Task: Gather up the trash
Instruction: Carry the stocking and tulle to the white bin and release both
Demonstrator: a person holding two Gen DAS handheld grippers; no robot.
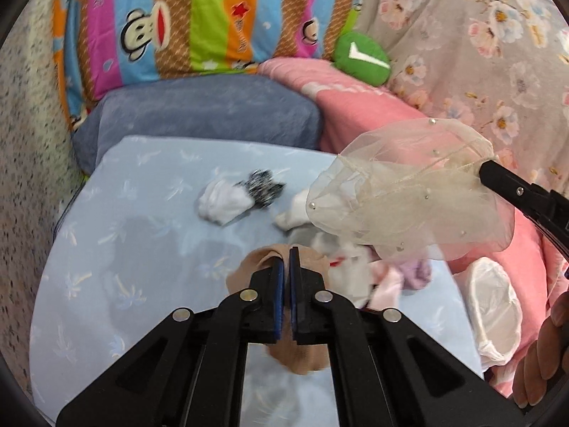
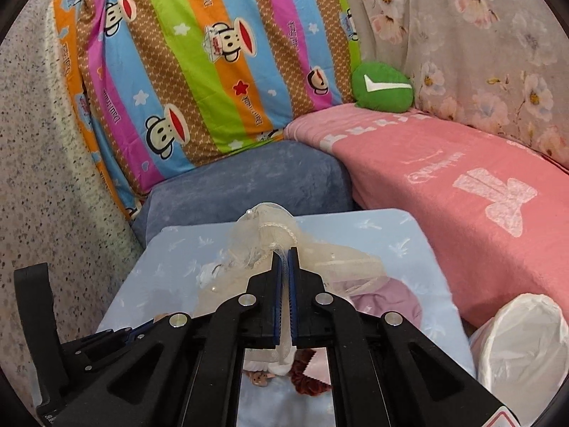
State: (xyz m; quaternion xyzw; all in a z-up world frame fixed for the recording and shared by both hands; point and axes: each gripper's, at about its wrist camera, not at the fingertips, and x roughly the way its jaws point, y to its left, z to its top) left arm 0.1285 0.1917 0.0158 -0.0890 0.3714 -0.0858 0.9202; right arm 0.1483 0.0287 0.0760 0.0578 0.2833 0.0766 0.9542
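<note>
Both claws gripping as I am clearing soft litter off the blue table.

My right gripper [image 2: 283, 254] is pinching the limp, weightless tulle pouch [image 1: 409, 192] by its drawstring above the clutter; my left gripper [image 1: 286, 254] is clamping a floppy tan stocking [image 1: 242, 277]; the lined bin [image 2: 522, 345] is waiting near right.

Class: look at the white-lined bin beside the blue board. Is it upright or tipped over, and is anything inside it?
Upright: the bin shows its open mouth facing upward in both views. Only white liner shows inside; its bottom is out of sight, so whether it is empty cannot be told.
</note>
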